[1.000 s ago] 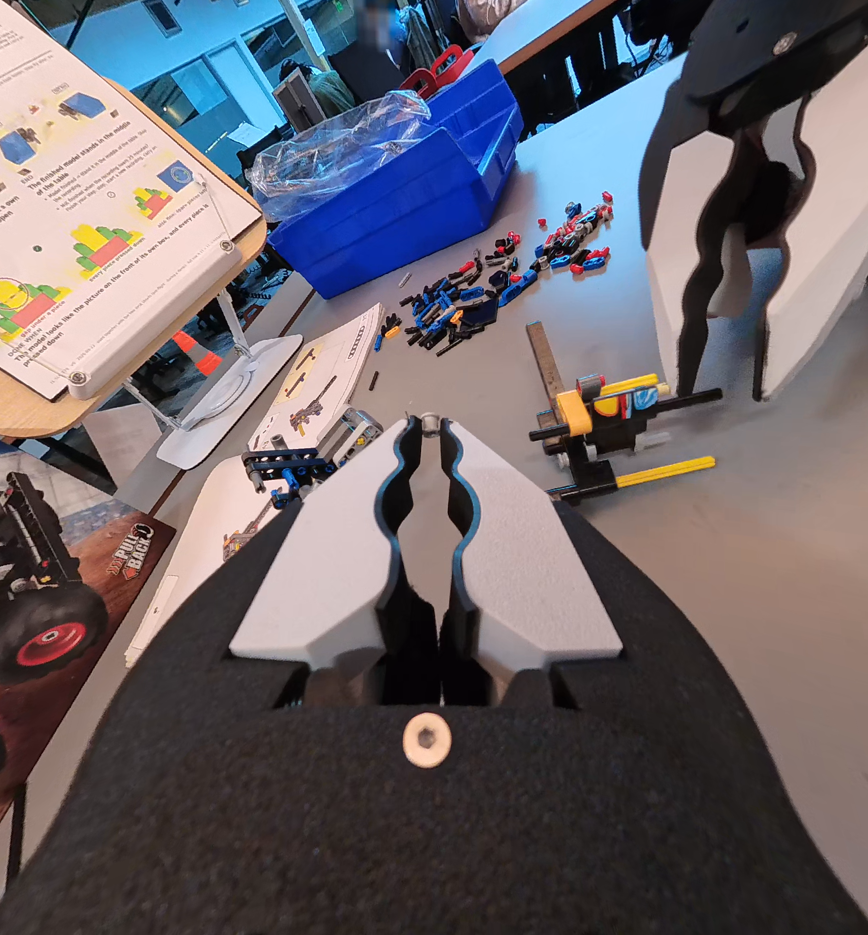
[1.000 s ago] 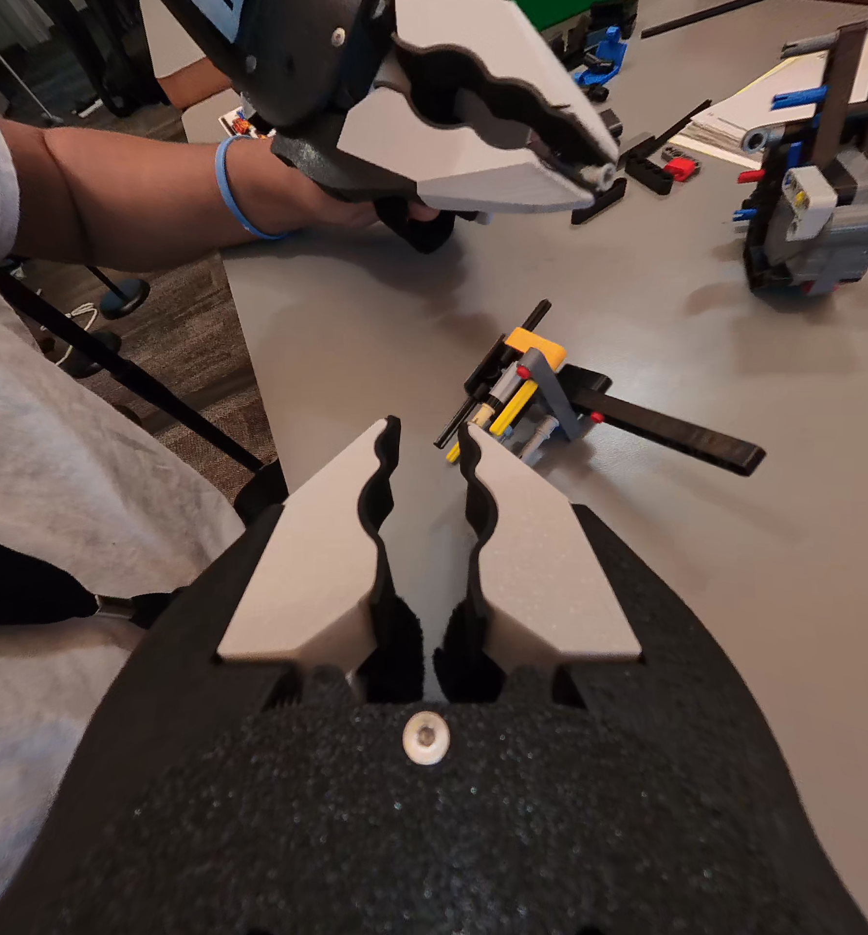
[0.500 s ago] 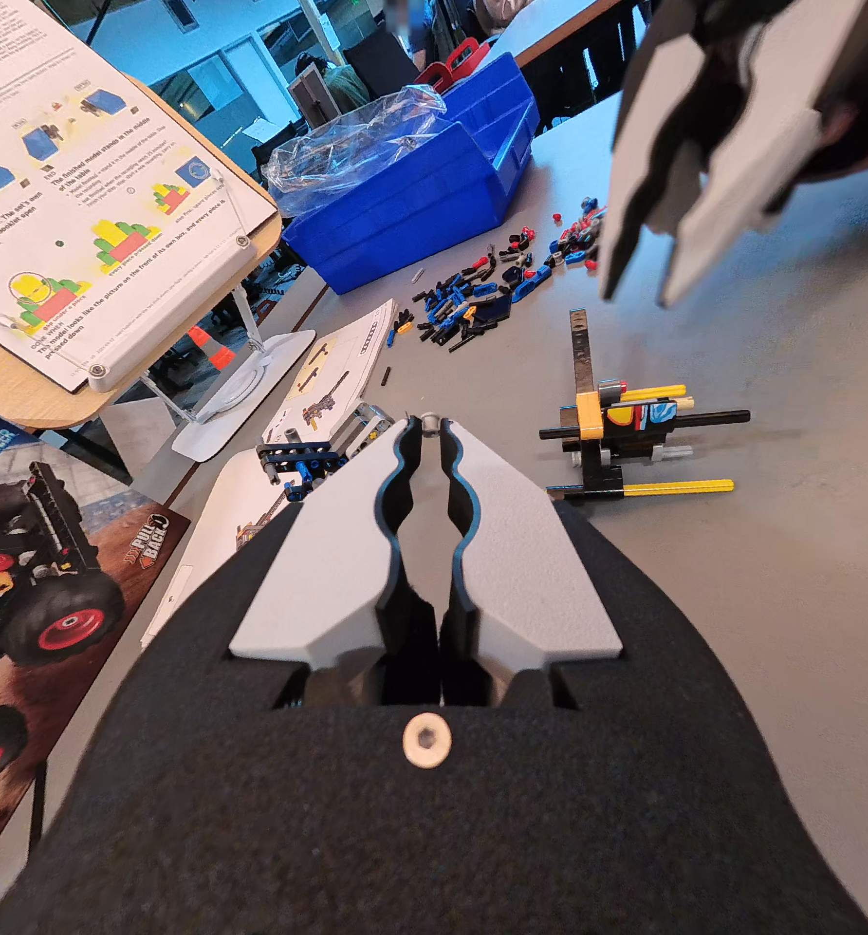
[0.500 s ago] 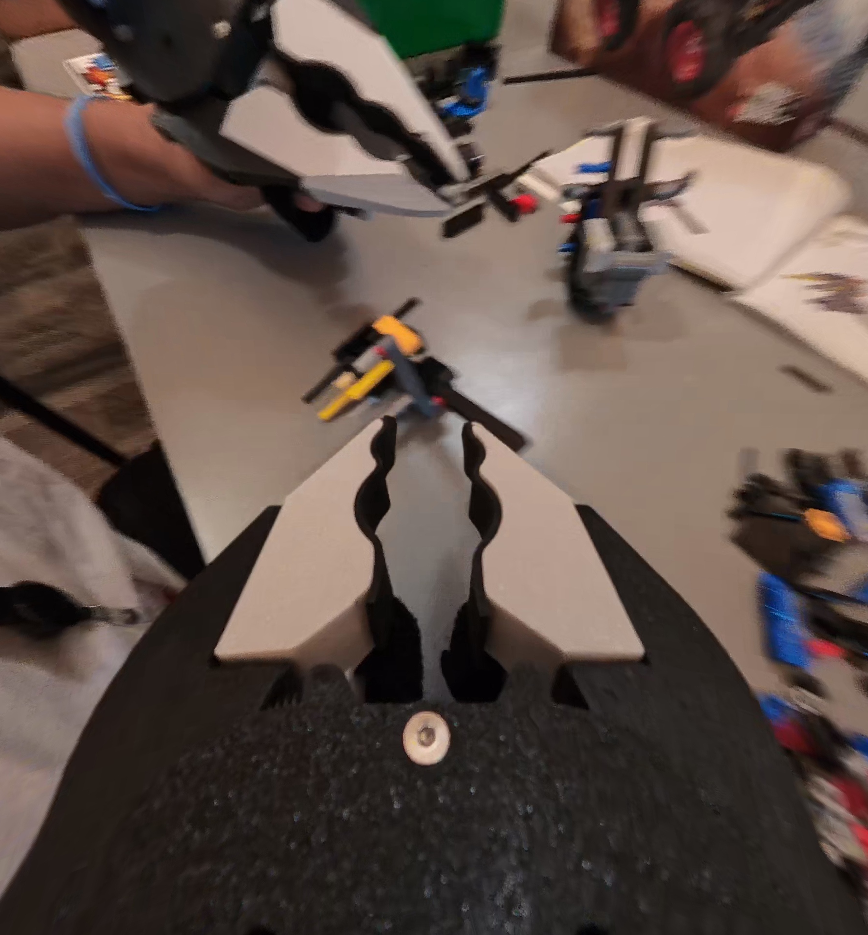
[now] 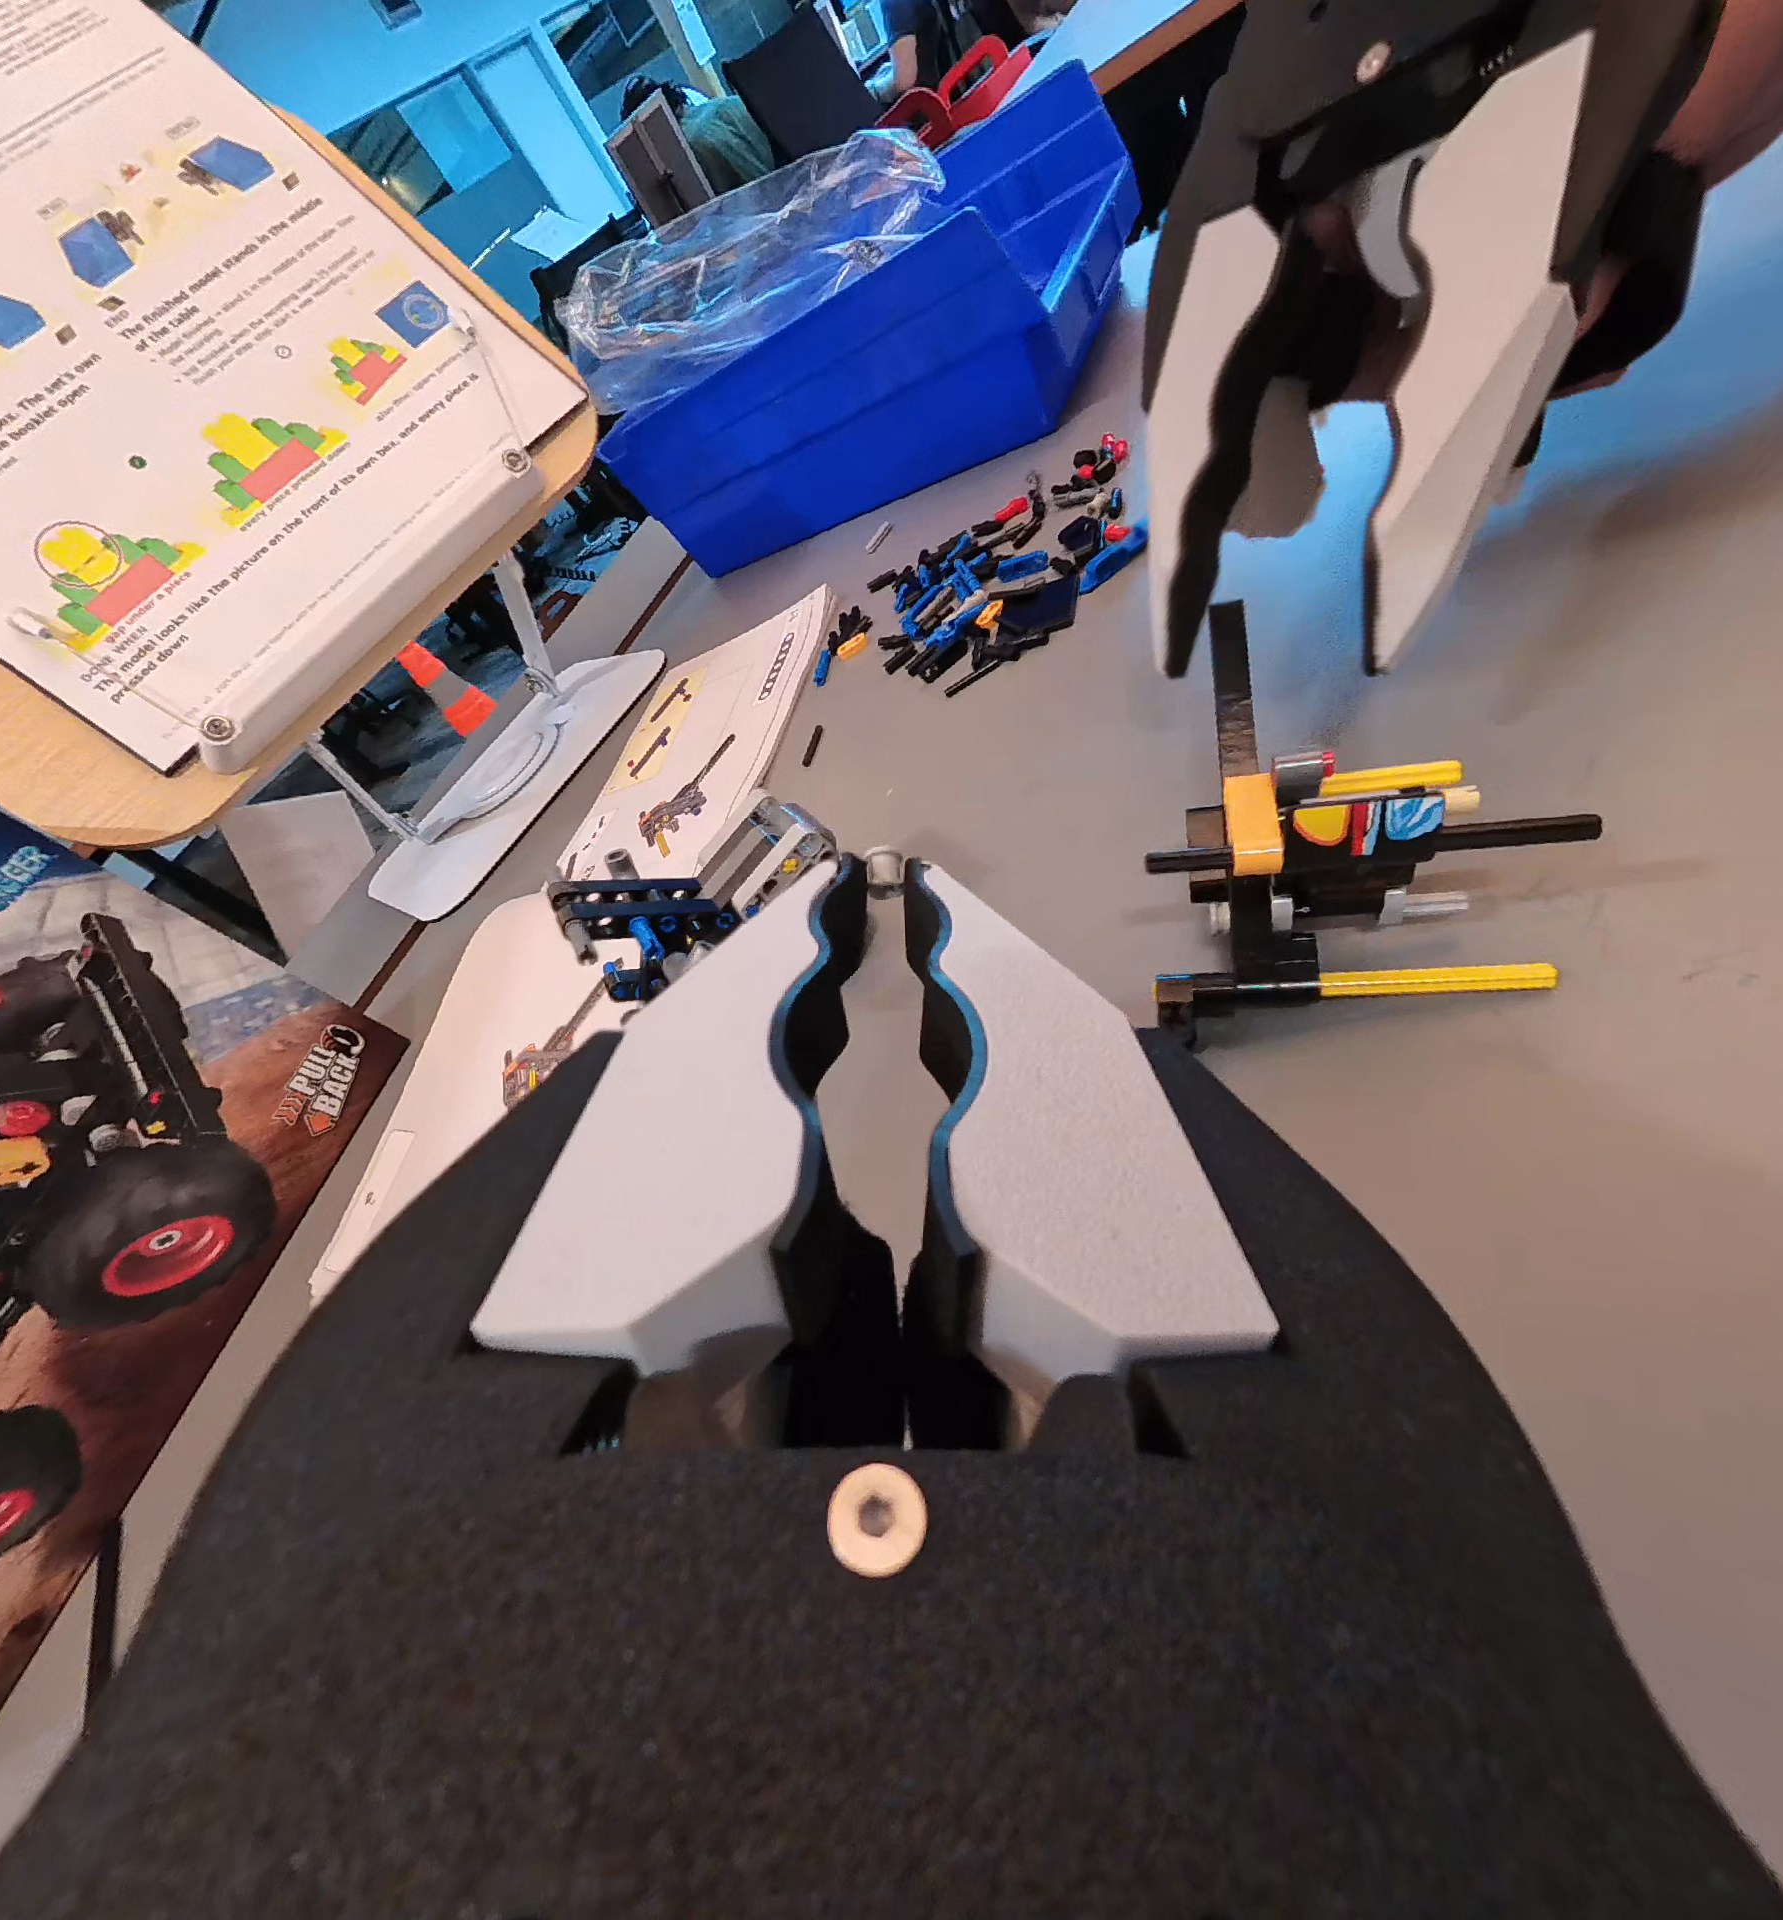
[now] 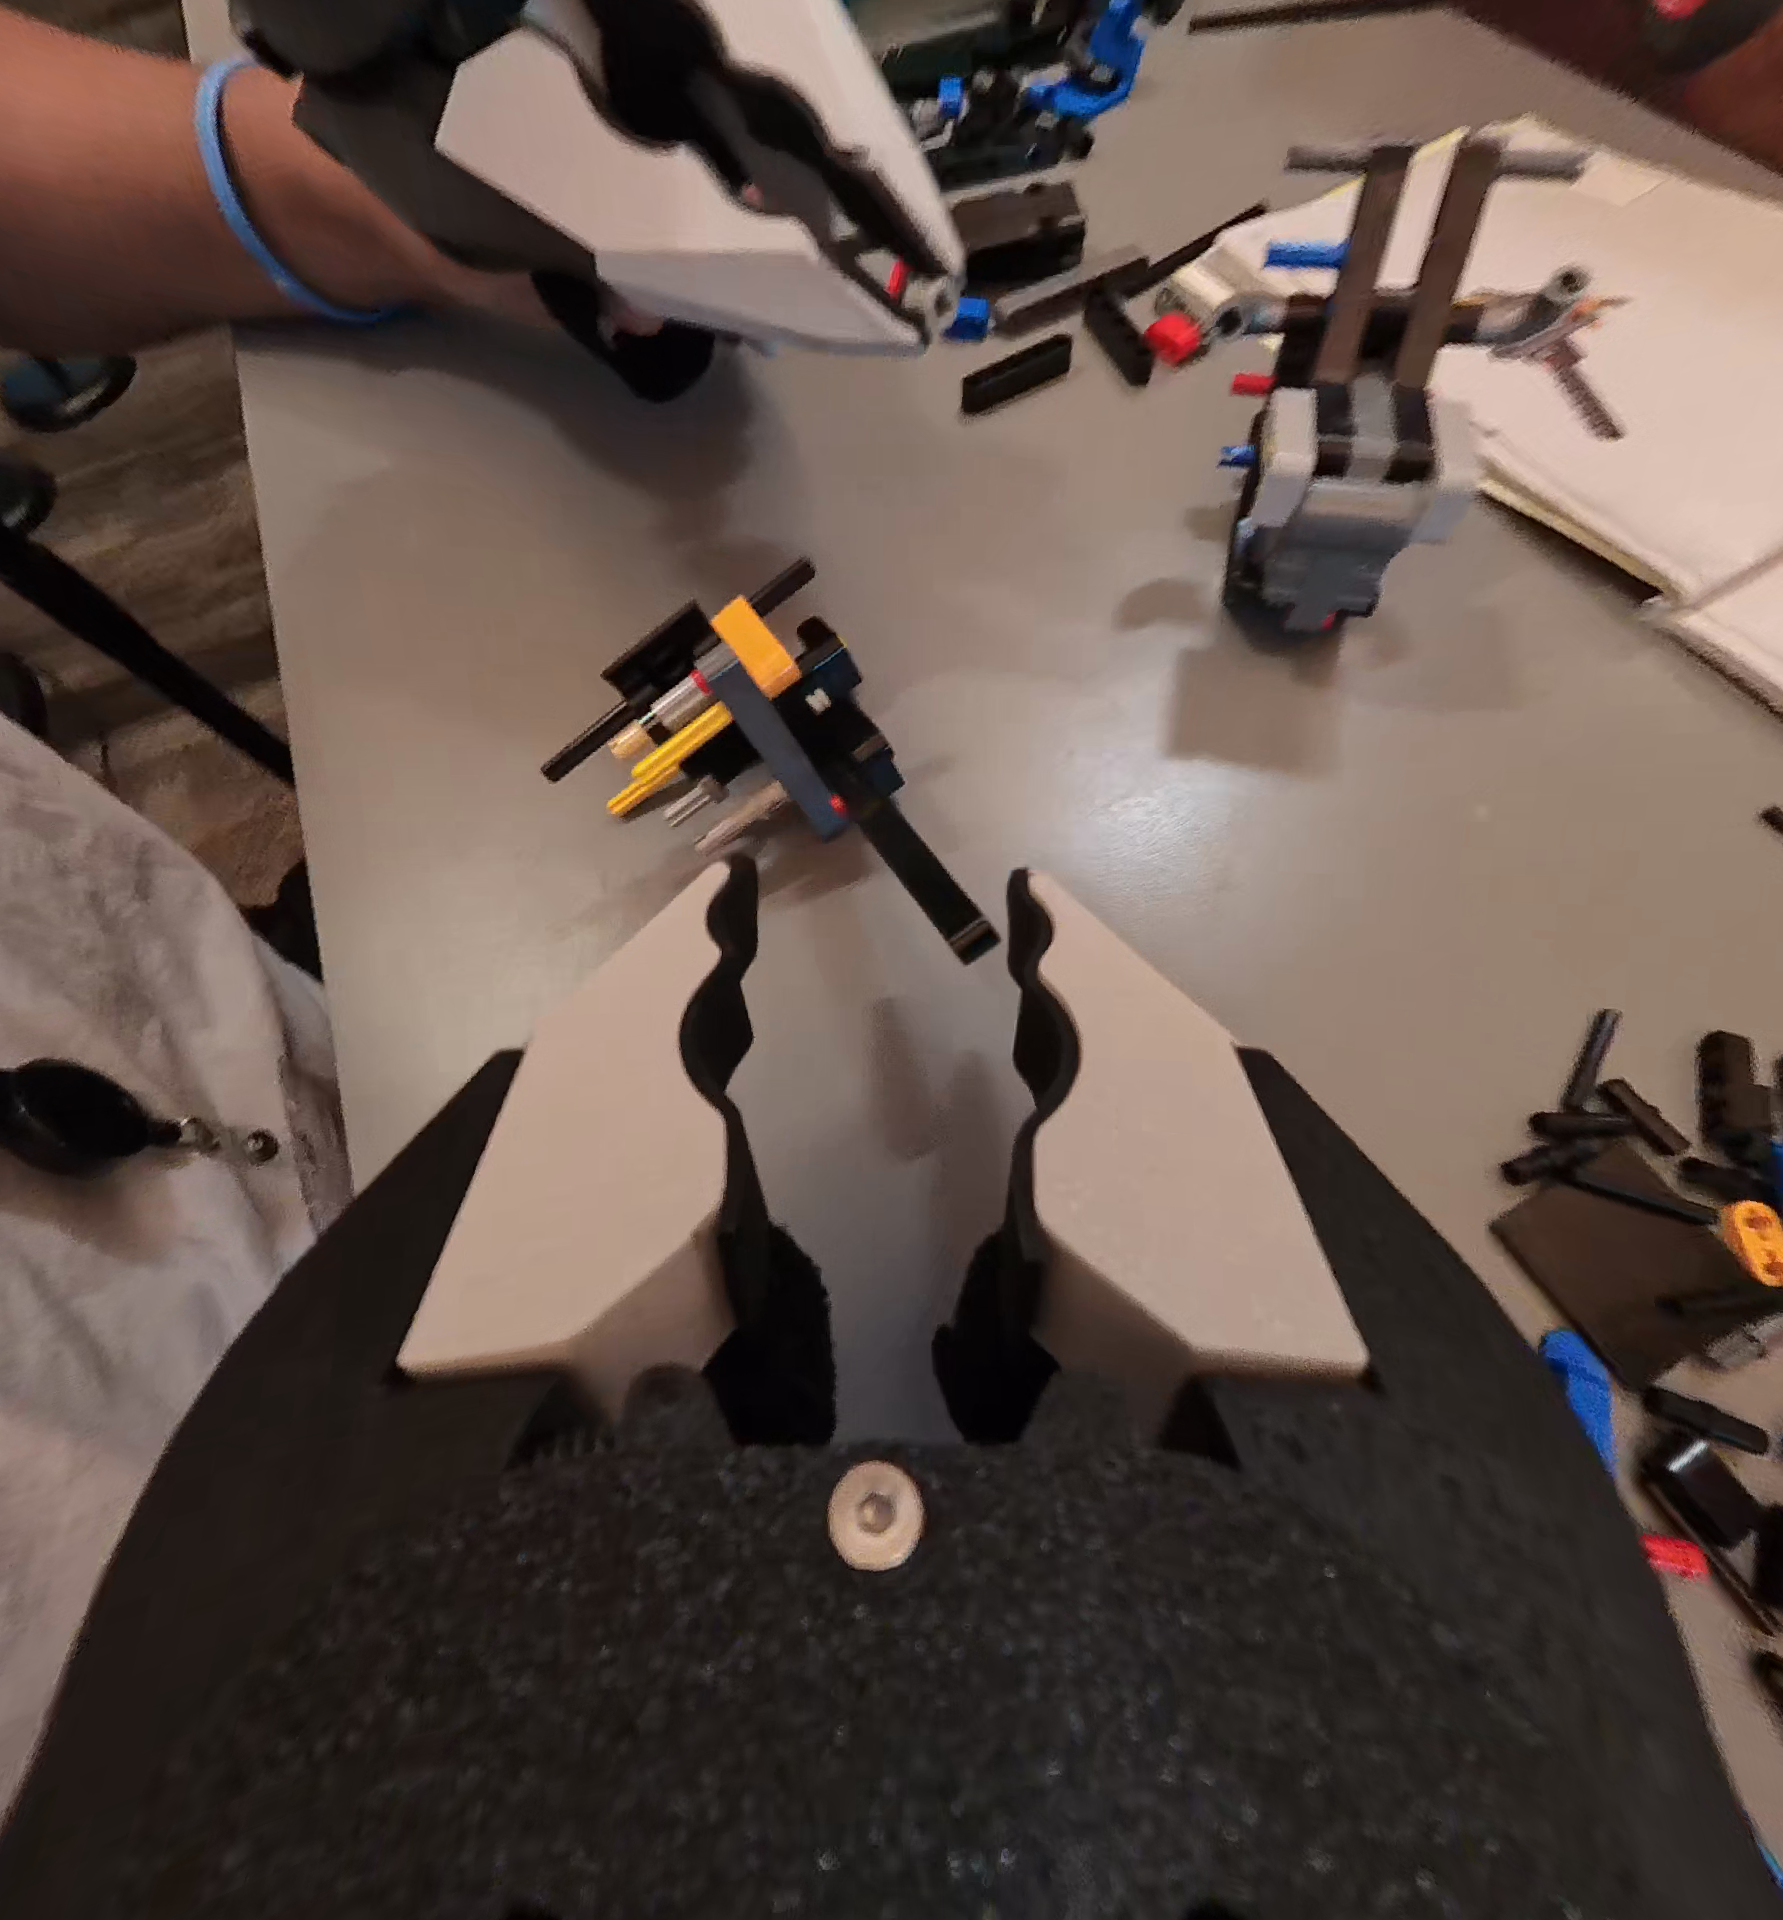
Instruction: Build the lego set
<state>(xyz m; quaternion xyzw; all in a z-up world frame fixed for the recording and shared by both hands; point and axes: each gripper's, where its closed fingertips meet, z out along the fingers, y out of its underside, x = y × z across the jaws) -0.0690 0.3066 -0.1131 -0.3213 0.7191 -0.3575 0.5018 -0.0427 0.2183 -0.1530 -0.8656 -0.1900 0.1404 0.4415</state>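
Left gripper (image 5: 885, 878): clenched on a small grey pin (image 5: 883, 864) at the fingertips, held off the grey table (image 5: 1489, 1299). Beyond and right of it, well apart: a black-and-yellow subassembly (image 5: 1323, 862) lying on the table, axles sticking out sideways. Beyond and left, partly hidden behind the left finger: a black-and-blue frame (image 5: 648, 914) on open booklets (image 5: 700, 717). Farther ahead: loose parts (image 5: 980, 592) before a blue bin (image 5: 866, 395); far left, an instruction board (image 5: 191, 364) on a stand and a box picture (image 5: 66, 1164).

Right gripper (image 6: 874, 888): released, jaws spread wide and empty, hanging above the table. Just ahead, between the tips: the subassembly's black beam end (image 6: 954, 914); the rest of it (image 6: 752, 717) ahead and slightly left. Ahead and right: the grey-and-black frame (image 6: 1334, 488) standing upright. Right: scattered parts (image 6: 1718, 1226).
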